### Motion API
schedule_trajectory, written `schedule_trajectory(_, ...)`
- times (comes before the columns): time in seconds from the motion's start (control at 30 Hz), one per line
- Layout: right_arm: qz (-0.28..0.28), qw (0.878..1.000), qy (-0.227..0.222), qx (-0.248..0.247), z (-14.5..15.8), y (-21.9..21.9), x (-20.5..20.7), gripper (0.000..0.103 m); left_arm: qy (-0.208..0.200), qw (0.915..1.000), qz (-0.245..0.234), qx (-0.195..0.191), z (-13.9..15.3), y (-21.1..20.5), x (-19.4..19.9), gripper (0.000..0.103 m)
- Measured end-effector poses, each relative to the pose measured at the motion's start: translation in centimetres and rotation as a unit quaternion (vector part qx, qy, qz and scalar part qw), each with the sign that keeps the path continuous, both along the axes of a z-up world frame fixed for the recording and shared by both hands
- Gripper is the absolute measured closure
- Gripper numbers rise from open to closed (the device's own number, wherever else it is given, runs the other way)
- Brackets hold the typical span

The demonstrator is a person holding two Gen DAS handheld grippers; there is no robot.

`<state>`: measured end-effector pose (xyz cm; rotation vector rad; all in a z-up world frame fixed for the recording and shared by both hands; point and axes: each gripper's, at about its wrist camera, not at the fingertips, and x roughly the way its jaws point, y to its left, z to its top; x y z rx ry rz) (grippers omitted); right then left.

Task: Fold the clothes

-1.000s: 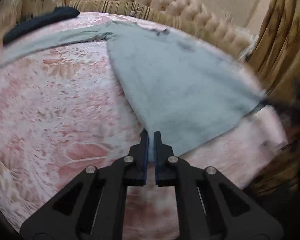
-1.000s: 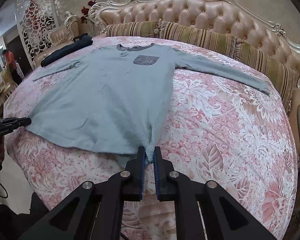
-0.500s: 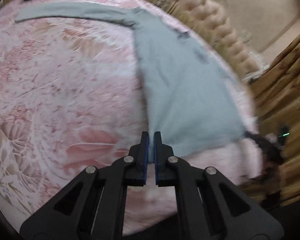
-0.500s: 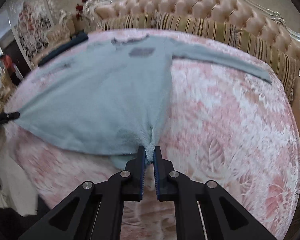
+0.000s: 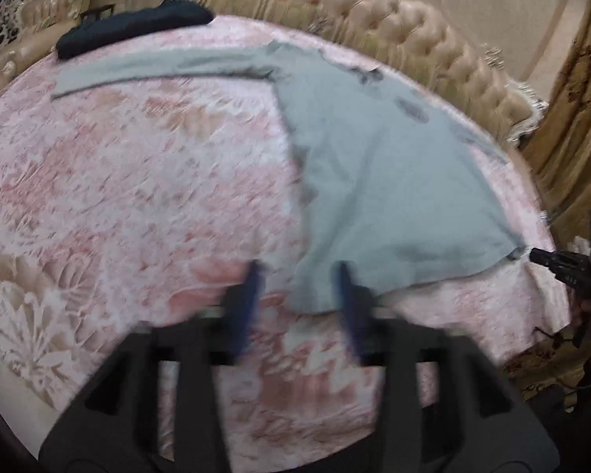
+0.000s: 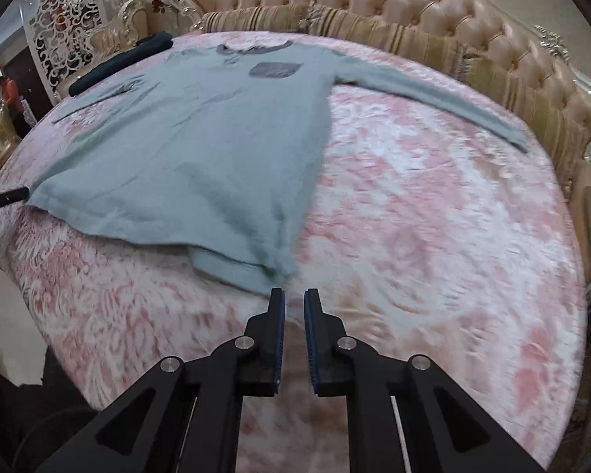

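While the left gripper [image 5: 295,295] blurs low over the pink bedspread [image 5: 118,197], its fingers are spread wide with the grey shirt's [image 5: 374,181] near hem corner lying loose between their tips, long axis running away toward the tufted headboard [image 5: 374,12]. Over to the right wrist view: the right gripper [image 6: 294,303] stands parted and empty, the shirt's other hem corner just ahead and slightly left, both sleeves flung wide, a dark garment [image 6: 118,63] beyond.

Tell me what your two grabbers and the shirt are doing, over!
Left gripper open, right gripper open, both at the hem. Pale blue long-sleeved shirt flat on pink floral bedspread, sleeves spread, unfolded. Dark navy garment beside the far sleeve.
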<state>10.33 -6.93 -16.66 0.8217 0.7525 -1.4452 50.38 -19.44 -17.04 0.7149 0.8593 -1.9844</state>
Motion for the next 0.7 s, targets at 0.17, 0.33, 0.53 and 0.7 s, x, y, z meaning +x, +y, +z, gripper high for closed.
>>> schedule_trajectory(0.17,0.032,0.999,0.016,-0.021,1.0,0.0,1.7,0.091,-0.096,0.992,-0.058,-0.059,0.4,1.4,-1.6,0.035)
schedule_trajectory(0.33,0.108,0.993,0.015,-0.035,1.2,-1.7,6.3,0.086,-0.176,0.9696,-0.11,-0.13,-0.3,3.8,-3.9,0.037)
schedule_trajectory(0.53,0.157,0.986,0.003,-0.045,1.1,-3.7,10.9,0.074,-0.224,0.9349,-0.193,-0.196,-1.3,5.4,-8.1,0.059)
schedule_trajectory(0.7,0.191,0.98,-0.005,-0.05,1.1,-5.1,14.3,0.067,-0.221,0.9356,-0.209,-0.179,-1.4,3.1,-9.1,0.077)
